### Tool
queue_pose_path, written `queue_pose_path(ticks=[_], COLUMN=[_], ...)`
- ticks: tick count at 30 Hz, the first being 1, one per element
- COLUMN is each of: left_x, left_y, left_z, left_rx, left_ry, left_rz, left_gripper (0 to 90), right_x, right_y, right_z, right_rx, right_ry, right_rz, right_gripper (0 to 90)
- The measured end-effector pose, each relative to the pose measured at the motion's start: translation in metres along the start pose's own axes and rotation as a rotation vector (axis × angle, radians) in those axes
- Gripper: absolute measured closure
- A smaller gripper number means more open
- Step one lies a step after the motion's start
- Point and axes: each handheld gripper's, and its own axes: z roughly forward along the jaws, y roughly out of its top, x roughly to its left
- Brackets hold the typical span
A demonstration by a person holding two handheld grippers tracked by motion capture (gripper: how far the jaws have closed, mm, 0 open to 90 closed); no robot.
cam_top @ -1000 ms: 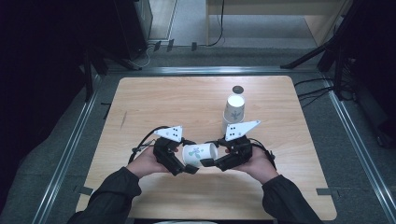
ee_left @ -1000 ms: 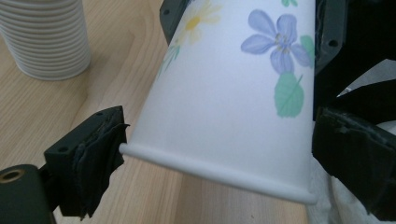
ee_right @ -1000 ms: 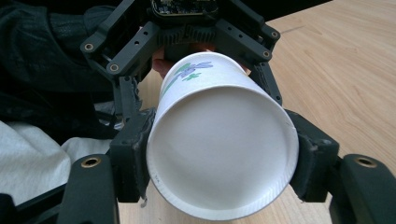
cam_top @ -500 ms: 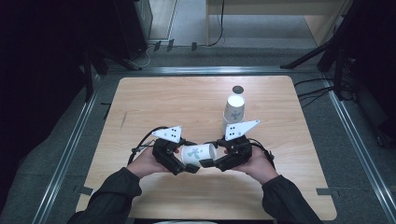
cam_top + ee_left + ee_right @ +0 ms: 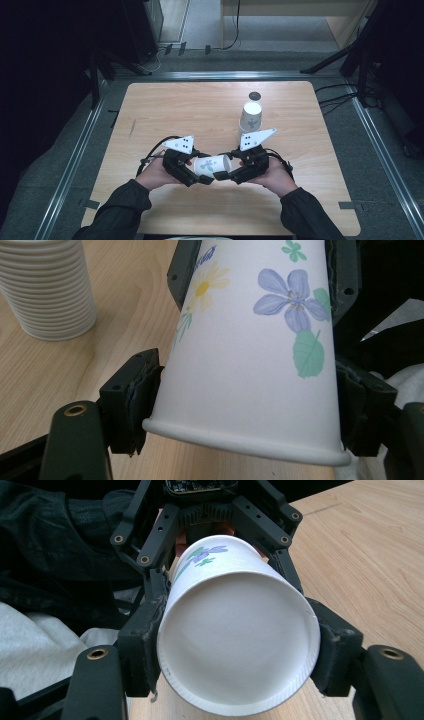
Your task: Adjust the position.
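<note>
The left gripper (image 5: 196, 175) and the right gripper (image 5: 226, 174) both clamped the flowered paper cup (image 5: 212, 165), lying sideways in the air between them near the table's (image 5: 165, 110) front edge. In the left gripper view the jaws pressed its walls near the rim; in the right gripper view the jaws pinched its base end. Compared with 1 second earlier, the cup had barely shifted, staying between the 2 grippers, which suggested a handover or a pulling-apart in progress. The cup stack (image 5: 250, 116) stood unchanged behind.

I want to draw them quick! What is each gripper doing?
Left gripper: closed on the flowered paper cup.
Right gripper: closed on the same cup.
</note>
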Motion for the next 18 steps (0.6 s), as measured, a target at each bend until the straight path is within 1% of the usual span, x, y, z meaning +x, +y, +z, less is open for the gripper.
queue_pose_path(ticks=[3, 10, 12, 15, 18], left_x=[-0.0001, 0.0003, 0.0006, 0.0012, 0.0023], left_y=[0.0000, 0.0002, -0.0001, -0.0008, -0.0009], left_z=[-0.0004, -0.0003, -0.0005, -0.0008, -0.0017], left_rx=[0.001, -0.001, 0.000, 0.001, -0.005], left_ry=[0.000, -0.004, -0.007, -0.009, -0.009], left_rz=[0.006, 0.000, 0.001, 0.002, -0.005], left_gripper=[23.9, 25.1, 25.1, 25.1, 25.1], right_x=[-0.0013, -0.0016, -0.0006, 0.0005, 0.0011], right_y=[-0.0006, -0.0005, -0.0002, 0.0001, 0.0002], right_z=[0.0000, -0.0006, -0.0006, 0.0001, 0.0001], right_rx=[0.000, -0.002, -0.002, -0.002, -0.006], right_ry=[0.007, 0.008, 0.004, -0.008, -0.015], right_rz=[0.006, 0.007, 0.004, -0.013, -0.010], right_gripper=[34.3, 34.3, 34.1, 33.8, 32.2])
